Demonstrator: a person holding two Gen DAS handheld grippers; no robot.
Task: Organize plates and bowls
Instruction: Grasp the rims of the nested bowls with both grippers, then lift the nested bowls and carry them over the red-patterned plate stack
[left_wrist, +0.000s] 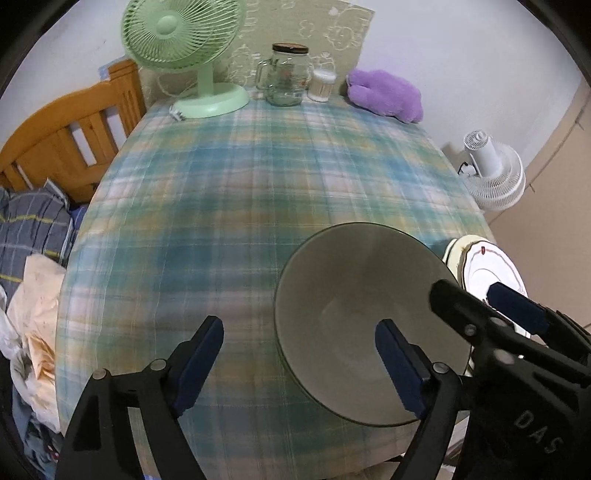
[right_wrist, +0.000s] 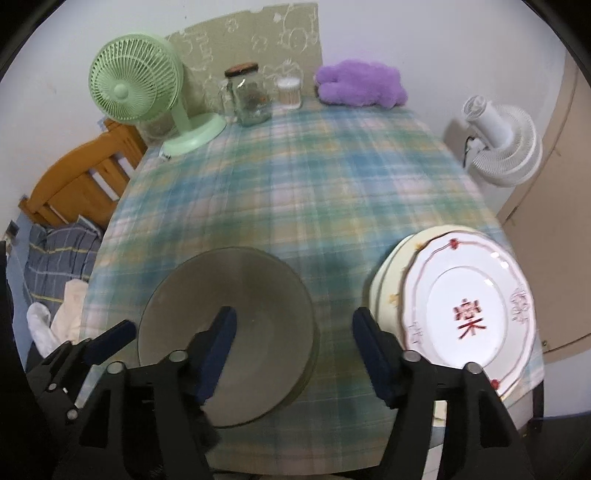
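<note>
A grey-green bowl (left_wrist: 354, 295) (right_wrist: 258, 295) stands near the front edge of the plaid-clothed table (left_wrist: 258, 184) (right_wrist: 314, 177). To its right lies a stack of plates (left_wrist: 484, 266), topped by a white plate with a red character (right_wrist: 469, 306). My left gripper (left_wrist: 299, 332) is open astride the bowl's left rim, one finger inside and one outside, and the pads do not press on it. My right gripper (right_wrist: 295, 317) is open too, with its left finger over the bowl's right side and its right finger beside the plates. Each gripper also shows in the other's view, the right gripper (left_wrist: 474, 295) and the left gripper (right_wrist: 110, 338).
Along the table's back edge stand a green fan (left_wrist: 184, 48) (right_wrist: 136, 81), a glass jar (left_wrist: 288, 74) (right_wrist: 249, 92), a small swab container (left_wrist: 323, 85) and a purple plush (left_wrist: 384, 94) (right_wrist: 360, 85). A white fan (right_wrist: 502, 144) stands off the right side. A wooden bed frame (left_wrist: 74, 125) and bedding lie left.
</note>
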